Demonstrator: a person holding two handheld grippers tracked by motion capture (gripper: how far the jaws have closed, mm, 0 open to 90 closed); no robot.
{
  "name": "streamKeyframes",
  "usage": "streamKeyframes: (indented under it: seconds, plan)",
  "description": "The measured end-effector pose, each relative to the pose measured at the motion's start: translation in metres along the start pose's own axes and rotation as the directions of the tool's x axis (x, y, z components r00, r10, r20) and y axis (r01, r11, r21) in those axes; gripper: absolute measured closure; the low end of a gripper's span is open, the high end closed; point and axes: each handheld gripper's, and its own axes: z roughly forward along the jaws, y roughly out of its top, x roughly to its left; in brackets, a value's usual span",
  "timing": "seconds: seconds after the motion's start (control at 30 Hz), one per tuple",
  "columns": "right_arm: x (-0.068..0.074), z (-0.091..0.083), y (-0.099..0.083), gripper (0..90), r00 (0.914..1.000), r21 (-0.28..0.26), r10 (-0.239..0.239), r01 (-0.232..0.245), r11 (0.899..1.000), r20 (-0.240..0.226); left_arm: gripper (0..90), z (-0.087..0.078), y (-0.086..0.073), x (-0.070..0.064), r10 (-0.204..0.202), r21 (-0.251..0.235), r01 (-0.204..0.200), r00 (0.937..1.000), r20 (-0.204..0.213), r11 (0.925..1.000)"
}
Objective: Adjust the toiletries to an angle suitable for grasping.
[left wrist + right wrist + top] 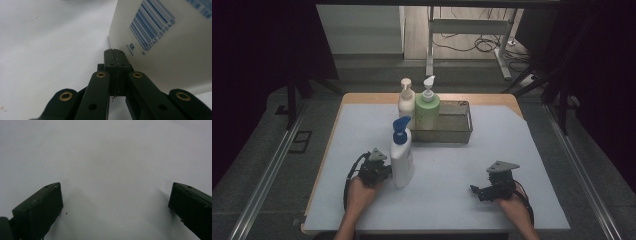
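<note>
Left gripper (115, 53), jaws pressed together and empty, rests just beside the white bottle (402, 161) standing near the bench's front left; right gripper (116, 195) sits spread near the front right.

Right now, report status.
Left gripper shut, empty, beside white pump bottle. Right gripper open over the mat. Nothing between.

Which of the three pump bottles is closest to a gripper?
The white bottle with the blue pump, standing right beside the left gripper. The cream bottle and green bottle stand farther back by the metal tray.
</note>
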Motion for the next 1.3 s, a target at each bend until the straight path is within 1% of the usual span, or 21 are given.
streamKeyframes:
  seconds: [0.07, 0.17, 0.3, 0.4, 0.43, 0.67, 0.7, 0.8, 0.93, 1.3]
  plan:
    - [0.0, 0.0, 0.0, 0.0, 1.0, 0.001, 0.0, 0.0, 1.0, 0.001, 89.5, 0.002, 0.001, -0.004, 0.004, 0.001, -0.004, 0.9999, 0.011, 1.0]
    - [0.0, 0.0, 0.0, 0.0, 1.0, 0.002, 0.0, 0.0, 1.0, 0.0, 89.5, 0.003, 0.002, -0.007, 0.007, 0.004, -0.007, 0.9999, 0.016, 1.0]
    - [0.0, 0.0, 0.0, 0.0, 1.0, 0.002, 0.0, 0.0, 1.0, -0.002, 89.5, 0.004, 0.002, -0.011, 0.022, 0.012, -0.023, 0.9994, 0.025, 0.9997]
    - [0.0, 0.0, 0.0, 0.0, 1.0, 0.002, -0.001, 0.001, 1.0, -0.001, 89.5, 0.004, 0.002, -0.013, 0.02, 0.012, -0.02, 0.9995, 0.025, 0.9997]
    - [0.0, 0.0, 0.0, 0.0, 1.0, 0.003, -0.002, 0.002, 1.0, -0.001, 89.5, 0.004, 0.002, -0.014, 0.027, 0.017, -0.028, 0.9993, 0.027, 0.9995]
    - [0.0, 0.0, 0.0, 0.0, 1.0, 0.002, -0.002, 0.002, 1.0, -0.001, 89.5, 0.004, 0.001, -0.019, 0.04, 0.023, -0.041, 0.9986, 0.035, 0.9989]
    - [0.0, 0.0, 0.0, 0.0, 1.0, 0.002, -0.002, 0.002, 1.0, -0.001, 89.5, 0.004, 0.001, -0.02, 0.037, 0.021, -0.038, 0.9986, 0.039, 0.9991]
    - [0.0, 0.0, 0.0, 0.0, 1.0, 0.001, -0.001, 0.001, 1.0, 0.0, 89.5, 0.005, 0.001, -0.023, 0.051, 0.034, -0.053, 0.9977, 0.046, 0.998]
    - [0.0, 0.0, 0.0, 0.0, 1.0, 0.001, -0.002, 0.002, 1.0, 0.0, 89.5, 0.005, 0.0, -0.026, 0.06, 0.048, -0.063, 0.9969, 0.051, 0.9969]
    - [0.0, 0.0, 0.0, 0.0, 1.0, 0.002, -0.002, 0.002, 1.0, -0.001, 89.5, 0.006, -0.003, -0.036, 0.067, 0.054, -0.072, 0.9949, 0.075, 0.996]
